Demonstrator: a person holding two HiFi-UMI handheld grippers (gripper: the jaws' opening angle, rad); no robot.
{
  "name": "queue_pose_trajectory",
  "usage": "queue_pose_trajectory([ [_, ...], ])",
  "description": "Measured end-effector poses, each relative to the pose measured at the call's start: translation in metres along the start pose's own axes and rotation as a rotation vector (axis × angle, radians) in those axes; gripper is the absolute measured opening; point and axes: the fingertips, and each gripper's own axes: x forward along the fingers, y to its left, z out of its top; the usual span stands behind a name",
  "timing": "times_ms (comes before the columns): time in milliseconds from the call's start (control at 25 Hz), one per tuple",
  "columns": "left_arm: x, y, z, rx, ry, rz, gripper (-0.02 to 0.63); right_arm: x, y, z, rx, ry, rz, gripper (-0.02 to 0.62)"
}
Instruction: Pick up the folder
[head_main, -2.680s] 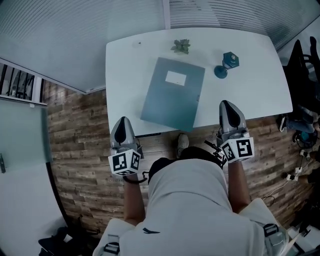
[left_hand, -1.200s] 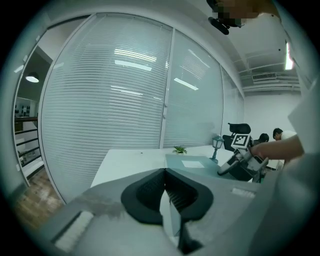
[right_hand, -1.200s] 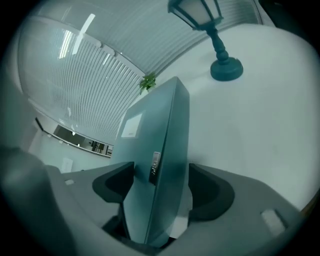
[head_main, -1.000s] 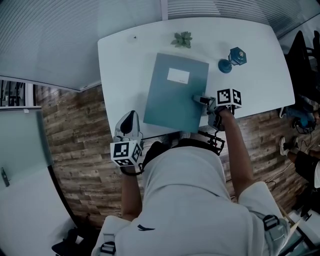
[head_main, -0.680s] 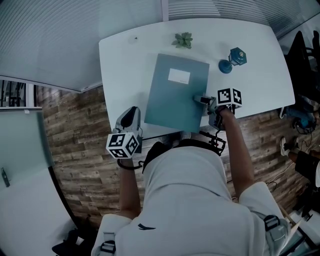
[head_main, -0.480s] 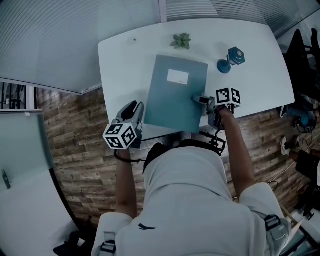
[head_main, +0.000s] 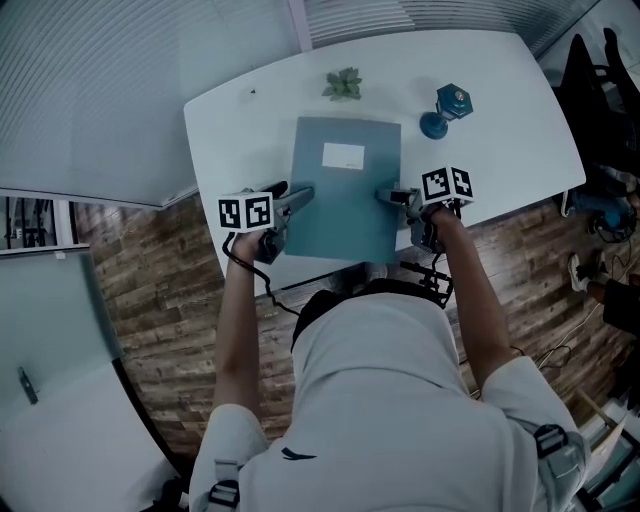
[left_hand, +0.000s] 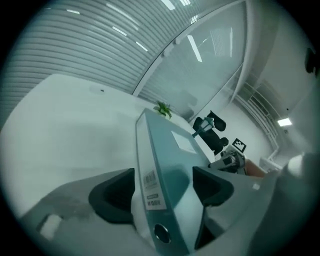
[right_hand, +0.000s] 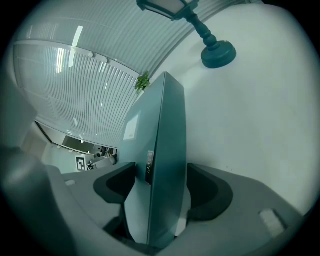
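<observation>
Left claw (head_main: 298, 195) opening, jaws apart around the left edge of the folder (head_main: 345, 215), pads not pressing. Right claw (head_main: 387, 197) clamped on folder's right edge. Folder flat on white bench (head_main: 500, 120), near front edge. Beyond it: blue lamp ornament (head_main: 445, 108), small plant (head_main: 343, 85).

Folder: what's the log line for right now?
folder: flat on table | left claw: opening, folder between | right claw: gripping folder
</observation>
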Motion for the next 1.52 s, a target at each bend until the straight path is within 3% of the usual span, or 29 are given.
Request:
queue_pose_trajectory([
  [80, 0.013, -0.002, -0.002, -0.061, 0.053, -0.05, 0.38, 0.0, 0.0, -0.001, 0.003, 0.001, 0.006, 0.324],
  [200, 0.019, -0.004, -0.001, -0.163, 0.065, -0.087, 0.38, -0.001, 0.001, -0.002, 0.015, -0.004, 0.03, 0.313],
  [480, 0.021, -0.003, 0.001, -0.222, 0.036, -0.02, 0.371, -0.002, 0.002, -0.003, 0.01, -0.039, 0.031, 0.314],
  [600, 0.019, 0.0, 0.001, -0.263, -0.005, -0.037, 0.354, -0.003, 0.003, -0.003, 0.008, -0.091, 0.032, 0.313],
  [800, 0.016, 0.0, -0.001, -0.352, 0.003, -0.079, 0.348, -0.005, 0.005, -0.003, -0.014, -0.151, 0.055, 0.313],
  [1000, 0.005, -0.005, -0.013, -0.498, -0.006, -0.197, 0.349, -0.007, 0.008, -0.005, -0.053, -0.184, 0.083, 0.316],
  [1240, -0.003, -0.013, -0.02, -0.523, -0.043, -0.288, 0.347, -0.008, 0.008, -0.003, -0.074, -0.19, 0.115, 0.319],
  [1400, -0.019, -0.026, -0.006, -0.584, -0.127, -0.414, 0.335, -0.016, 0.009, -0.005, -0.045, -0.227, 0.182, 0.319],
  [1480, -0.02, -0.04, -0.004, -0.585, -0.107, -0.498, 0.309, -0.017, 0.015, -0.009, -0.036, -0.219, 0.25, 0.317],
  [1520, -0.017, -0.051, -0.005, -0.571, -0.081, -0.536, 0.33, -0.015, 0.02, -0.012, -0.037, -0.21, 0.279, 0.314],
])
